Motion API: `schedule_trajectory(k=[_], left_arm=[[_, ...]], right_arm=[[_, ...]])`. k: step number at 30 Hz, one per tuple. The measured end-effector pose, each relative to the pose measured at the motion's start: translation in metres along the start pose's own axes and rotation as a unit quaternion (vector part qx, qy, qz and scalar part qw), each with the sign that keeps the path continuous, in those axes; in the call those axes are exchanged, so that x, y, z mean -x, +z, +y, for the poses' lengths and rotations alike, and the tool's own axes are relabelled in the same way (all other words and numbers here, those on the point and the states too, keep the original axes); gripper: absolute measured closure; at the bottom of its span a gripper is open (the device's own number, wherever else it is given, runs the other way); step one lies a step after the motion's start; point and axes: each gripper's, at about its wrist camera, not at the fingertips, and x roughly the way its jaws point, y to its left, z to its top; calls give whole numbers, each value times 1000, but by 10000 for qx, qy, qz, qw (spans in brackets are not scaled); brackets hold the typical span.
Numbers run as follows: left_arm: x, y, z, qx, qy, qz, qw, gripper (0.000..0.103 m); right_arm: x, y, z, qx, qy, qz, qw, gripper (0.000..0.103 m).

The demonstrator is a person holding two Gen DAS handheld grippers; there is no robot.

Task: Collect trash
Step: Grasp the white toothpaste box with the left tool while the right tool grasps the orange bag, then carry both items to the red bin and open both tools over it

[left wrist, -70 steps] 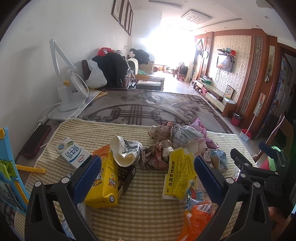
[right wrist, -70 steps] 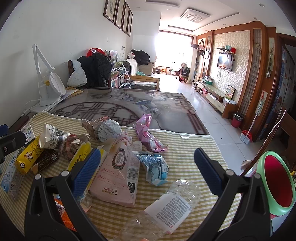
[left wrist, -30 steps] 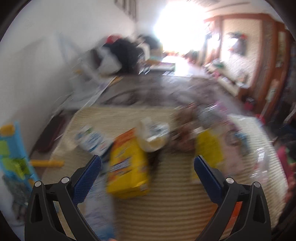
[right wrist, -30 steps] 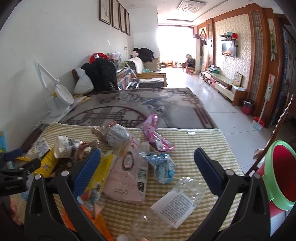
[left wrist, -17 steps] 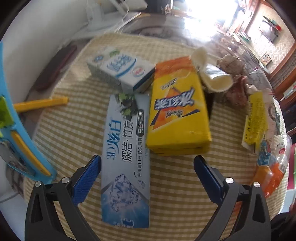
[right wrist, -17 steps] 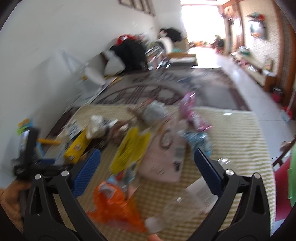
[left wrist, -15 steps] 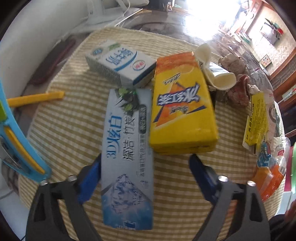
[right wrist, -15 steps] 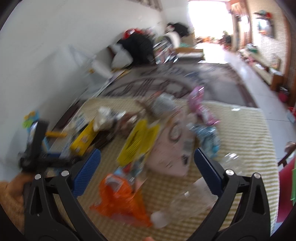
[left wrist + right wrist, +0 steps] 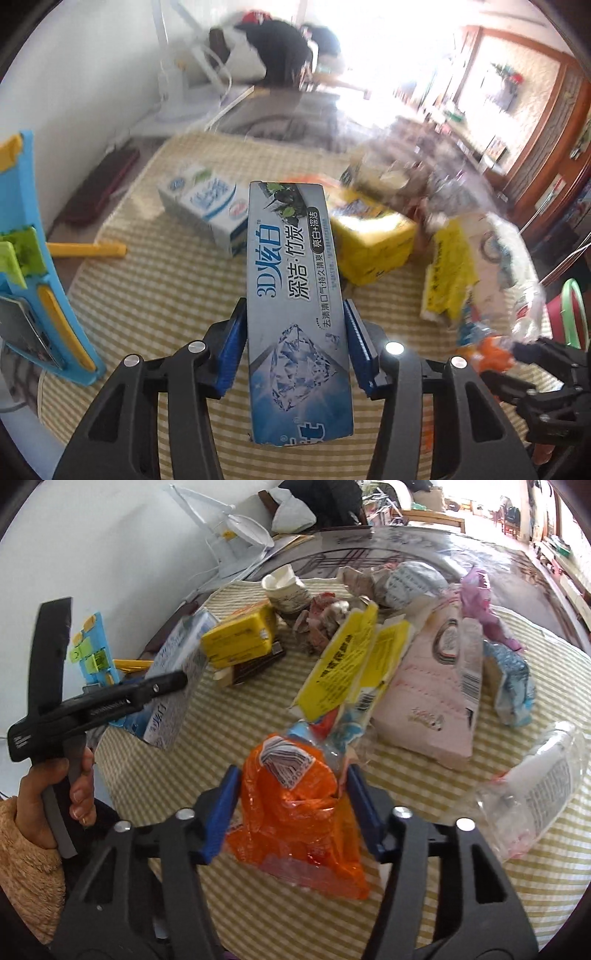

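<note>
My left gripper (image 9: 293, 332) is shut on a long grey-blue toothpaste box (image 9: 295, 306) and holds it tilted above the checked tablecloth (image 9: 159, 295); it also shows in the right wrist view (image 9: 170, 698), gripped at the left. My right gripper (image 9: 293, 801) is shut on a crumpled orange plastic wrapper (image 9: 295, 823) just above the cloth. A milk carton (image 9: 205, 206), a yellow box (image 9: 373, 240), a yellow wrapper (image 9: 347, 657), a pink bag (image 9: 436, 679) and a clear plastic bottle (image 9: 535, 786) lie on the table.
A blue and yellow plastic rack (image 9: 33, 280) stands at the table's left edge. A paper cup (image 9: 286, 589) and crumpled paper (image 9: 410, 578) lie at the far side. A white desk lamp (image 9: 236, 535) stands beyond. A green-rimmed red bin (image 9: 572, 314) is at the right.
My left gripper has shut on the toothpaste box and lifted it off the cloth. My right gripper has moved down and shut on the orange wrapper.
</note>
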Motion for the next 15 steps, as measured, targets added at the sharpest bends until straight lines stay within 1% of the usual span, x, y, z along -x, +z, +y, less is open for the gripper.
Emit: schedule_trajectory(k=[1,3,5,7,8,10,11,13,15], left_arm=[[6,-1,0,10,-22,-101,9999,55],[17,-2,-1,26,-25,-350,9994,55],[28,-7,-4,24,-11,-583,9983,55],[39,-12,-9,-5,33,-779,9970,55],[46,-16,-13,-44,54,-884,9961,55],[52,-21,-20,-124,62,-1022,9947,55],[58,-26,-28,-190,29,-1120,9935,55],[68,-33,-44,-285,-106,-1234,9919,55],[76,-35,-67,-387,-371,-1301,9901,55]], right_arm=[[0,0,0,12,-24,-12,10000,56],[6,0,-1,-16,48,-108,9999,61],[18,3,-2,-30,168,-301,9994,61],[34,7,-4,-15,236,-548,9982,62],[45,7,-5,5,240,-738,9970,62],[66,9,-8,18,175,-1024,9946,62],[83,8,-14,-8,91,-1256,9920,62],[108,8,-28,-61,-115,-1580,9873,62],[148,2,-51,-183,-737,-2084,9751,62]])
